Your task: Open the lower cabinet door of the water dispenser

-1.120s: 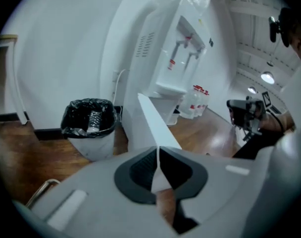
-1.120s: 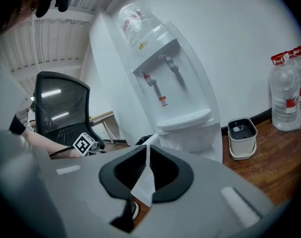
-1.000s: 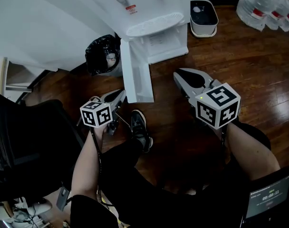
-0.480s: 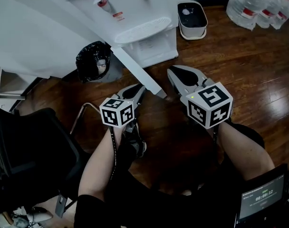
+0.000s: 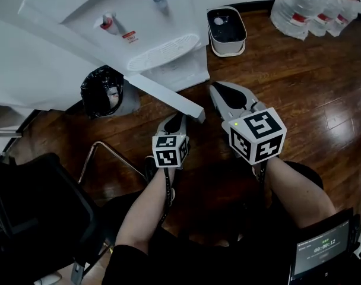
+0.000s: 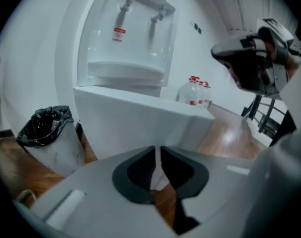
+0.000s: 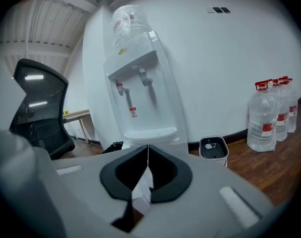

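- Underfoot, a dark wooden floor (image 5: 299,82) runs to a white wall. The person sits low on it, with both forearms reaching forward.
- Water dispenser (image 5: 79,10): white and upright against the wall, with two taps over a slotted drip tray (image 5: 162,43).
- Office chair (image 5: 32,212): black, at the person's left, well apart from the dispenser.
- Lower cabinet door (image 5: 165,97): standing open, swung out from the dispenser's base. From the head view it shows as a white slab edge-on, its free end pointing toward the grippers.
- Water bottles (image 5: 308,5): a cluster with red labels, far right by the wall.
- Trash bin (image 5: 102,91): lined with a black bag, left of the dispenser's base.
- Right gripper (image 7: 148,152): just right of the door's free end. Its jaws have just closed the last bit and now meet, with nothing caught between them.
- Left gripper (image 6: 158,152): near the door's free end, facing its broad side. Its jaws have just been closing and a narrow slit remains, with nothing between them. I cannot tell whether it touches the door.
- Small white tub (image 5: 227,49): dark inside, right of the dispenser.
- Timer screen (image 5: 323,248): by the right knee.
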The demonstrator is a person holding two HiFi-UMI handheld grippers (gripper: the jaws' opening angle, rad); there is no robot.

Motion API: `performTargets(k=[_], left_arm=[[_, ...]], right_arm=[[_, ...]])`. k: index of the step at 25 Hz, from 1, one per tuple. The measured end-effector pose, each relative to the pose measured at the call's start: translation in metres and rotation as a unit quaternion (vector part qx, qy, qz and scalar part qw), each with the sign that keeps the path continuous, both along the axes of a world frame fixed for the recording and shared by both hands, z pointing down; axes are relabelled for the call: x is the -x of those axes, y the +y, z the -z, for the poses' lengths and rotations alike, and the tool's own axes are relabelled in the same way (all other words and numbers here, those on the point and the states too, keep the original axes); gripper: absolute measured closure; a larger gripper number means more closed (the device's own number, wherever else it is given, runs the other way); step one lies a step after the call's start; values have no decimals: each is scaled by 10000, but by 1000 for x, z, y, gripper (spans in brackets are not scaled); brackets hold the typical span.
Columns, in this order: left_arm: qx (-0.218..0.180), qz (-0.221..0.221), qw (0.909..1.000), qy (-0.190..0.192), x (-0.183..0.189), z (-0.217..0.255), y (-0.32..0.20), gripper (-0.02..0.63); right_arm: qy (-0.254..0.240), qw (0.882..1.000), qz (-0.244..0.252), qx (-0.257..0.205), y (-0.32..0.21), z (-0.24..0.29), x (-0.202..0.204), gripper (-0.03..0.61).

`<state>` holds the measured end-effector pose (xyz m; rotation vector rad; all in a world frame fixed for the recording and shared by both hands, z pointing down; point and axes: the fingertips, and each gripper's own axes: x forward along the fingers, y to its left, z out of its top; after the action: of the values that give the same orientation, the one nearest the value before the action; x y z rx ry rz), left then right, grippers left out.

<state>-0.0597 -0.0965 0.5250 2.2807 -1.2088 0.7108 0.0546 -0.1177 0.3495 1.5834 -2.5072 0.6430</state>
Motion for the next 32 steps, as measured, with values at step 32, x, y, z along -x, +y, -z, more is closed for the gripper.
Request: performTargets(k=[32], left_arm=[[394,-529,9973,-336,-129,-116,-114,594]], right_arm=[[-409,9955,-604,601,-106,-30,-92,571]])
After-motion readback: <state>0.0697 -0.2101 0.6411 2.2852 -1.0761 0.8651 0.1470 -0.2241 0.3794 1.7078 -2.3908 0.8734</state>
